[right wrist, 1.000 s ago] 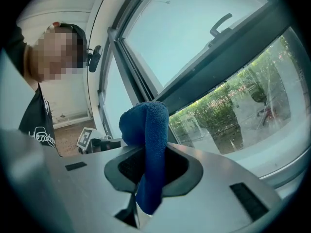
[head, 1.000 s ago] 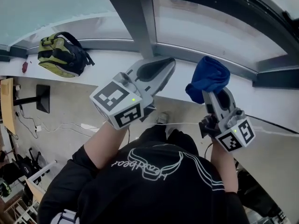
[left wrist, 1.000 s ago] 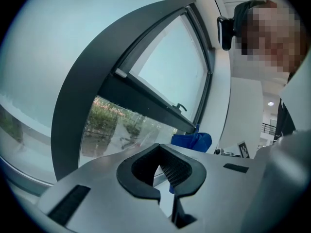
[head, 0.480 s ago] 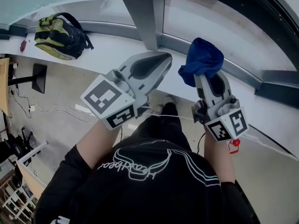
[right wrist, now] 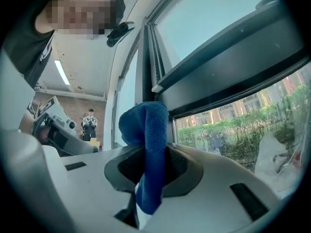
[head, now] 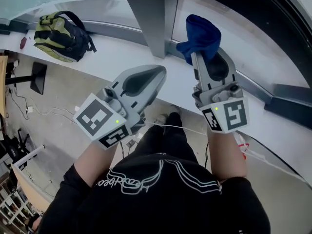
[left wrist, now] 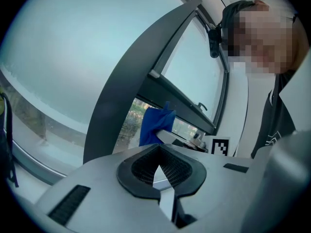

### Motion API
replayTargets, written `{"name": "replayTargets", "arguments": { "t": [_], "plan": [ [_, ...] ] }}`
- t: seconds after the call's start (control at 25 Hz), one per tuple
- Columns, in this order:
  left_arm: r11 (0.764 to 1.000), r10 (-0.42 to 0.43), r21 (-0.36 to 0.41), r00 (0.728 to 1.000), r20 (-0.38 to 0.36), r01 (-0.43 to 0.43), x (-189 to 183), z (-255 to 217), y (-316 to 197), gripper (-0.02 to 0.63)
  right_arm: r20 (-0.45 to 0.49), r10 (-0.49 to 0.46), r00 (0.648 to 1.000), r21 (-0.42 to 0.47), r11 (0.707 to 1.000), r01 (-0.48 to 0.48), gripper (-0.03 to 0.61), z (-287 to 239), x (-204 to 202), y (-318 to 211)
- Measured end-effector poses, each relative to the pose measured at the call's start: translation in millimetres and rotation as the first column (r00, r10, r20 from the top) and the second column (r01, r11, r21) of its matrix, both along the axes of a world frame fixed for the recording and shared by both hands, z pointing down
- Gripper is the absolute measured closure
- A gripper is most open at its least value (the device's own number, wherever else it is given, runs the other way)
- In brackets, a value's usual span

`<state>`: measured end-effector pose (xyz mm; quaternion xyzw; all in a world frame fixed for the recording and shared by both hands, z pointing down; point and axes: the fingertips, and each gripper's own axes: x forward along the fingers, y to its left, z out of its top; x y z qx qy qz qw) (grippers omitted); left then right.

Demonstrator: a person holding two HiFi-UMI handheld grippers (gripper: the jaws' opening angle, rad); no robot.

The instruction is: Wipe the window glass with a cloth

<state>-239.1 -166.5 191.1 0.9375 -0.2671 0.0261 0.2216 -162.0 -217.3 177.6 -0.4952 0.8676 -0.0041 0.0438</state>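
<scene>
My right gripper is shut on a blue cloth, which bunches above its tips just short of the window glass. In the right gripper view the blue cloth hangs pinched between the jaws of that gripper, with the glass pane beyond. My left gripper is shut and holds nothing; it sits lower left of the cloth, near the grey window post. From the left gripper view, the shut left gripper points at the post, and the blue cloth shows behind it.
A white sill runs below the panes. On it at the far left lies a green and black backpack. Cables trail over the floor below, and a dark frame borders the right pane.
My right gripper has carried the cloth up and leftward, closer to the glass beside the post. My left gripper has sunk a little lower and to the left.
</scene>
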Motion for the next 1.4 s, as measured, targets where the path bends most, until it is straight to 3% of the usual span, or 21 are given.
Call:
{"name": "replayTargets", "arguments": {
  "t": [0.44,0.6,0.8,1.0,1.4],
  "plan": [
    [0.997,-0.054,-0.059,0.999,0.007,0.055,-24.7,26.5,6.8,0.607,-0.057,0.108,0.992,0.093,0.990,-0.103,0.514,3.6,-9.2,-78.5],
    [0.999,-0.026,-0.047,1.000,0.016,0.027,-21.1,31.6,10.3,0.607,-0.066,0.184,0.981,0.106,0.979,-0.177,0.514,7.9,-5.6,-95.6],
    [0.999,-0.016,-0.050,1.000,0.012,0.017,-19.8,35.4,11.7,0.607,-0.061,0.238,0.969,0.099,0.968,-0.231,0.514,12.0,-4.6,-103.1],
    [0.999,-0.003,-0.049,1.000,-0.005,0.002,-17.7,37.5,14.0,0.607,-0.132,0.307,0.943,0.117,0.949,-0.293,0.514,15.9,2.1,-108.4],
    [0.998,-0.010,-0.061,0.998,-0.060,0.006,-21.7,33.0,7.9,0.607,-0.171,0.363,0.916,0.102,0.931,-0.350,0.514,21.0,14.9,-103.6]
  ]
}}
